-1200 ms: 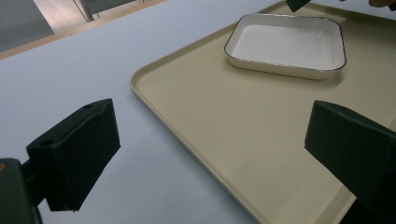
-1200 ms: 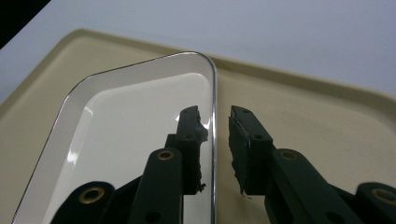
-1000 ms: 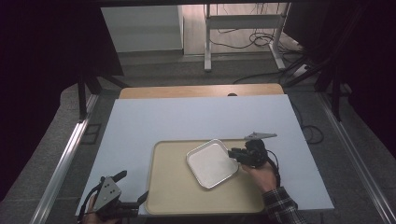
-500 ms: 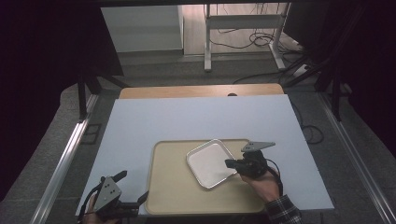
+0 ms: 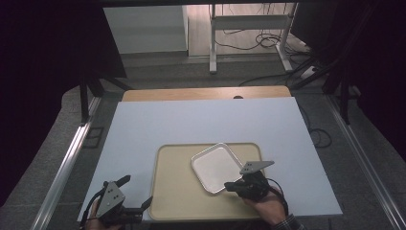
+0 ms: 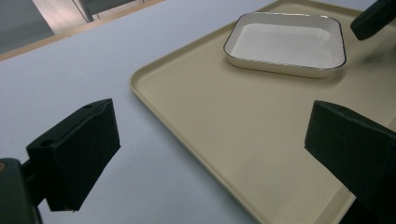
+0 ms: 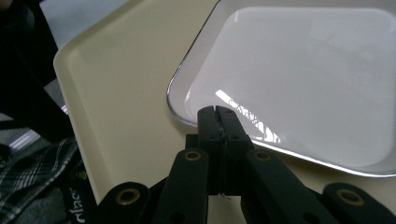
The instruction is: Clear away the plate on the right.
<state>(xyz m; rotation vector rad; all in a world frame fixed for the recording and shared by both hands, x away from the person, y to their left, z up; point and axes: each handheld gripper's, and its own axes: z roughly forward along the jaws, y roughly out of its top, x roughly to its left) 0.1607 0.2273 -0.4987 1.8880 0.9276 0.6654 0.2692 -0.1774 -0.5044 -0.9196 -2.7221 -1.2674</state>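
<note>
High view: we are looking down on a pale blue surface [image 5: 201,124] carrying a beige tray [image 5: 177,191] near its front edge, our two hands coming in from below.
Dish: a white, dark-rimmed square dish [image 5: 216,167] is sitting on the right half of the tray, turned at an angle to its sides.
Right gripper: we are holding the right gripper [image 5: 233,186] at the dish's near corner; in the right gripper view its jaws are pressed together, their tip [image 7: 217,112] lying over the dish [image 7: 303,79] rim, though we cannot tell whether the rim is pinched between them.
Left gripper: we are keeping the left gripper [image 5: 136,201] at the tray's front-left corner, jaws spread wide and holding nothing.
Left gripper view: one jaw is hanging over the bare surface [image 6: 70,65], the other over the tray [image 6: 233,126], with the dish [image 6: 287,44] well beyond them.
Background: cables are trailing across the grey floor [image 5: 268,72] behind the surface.
</note>
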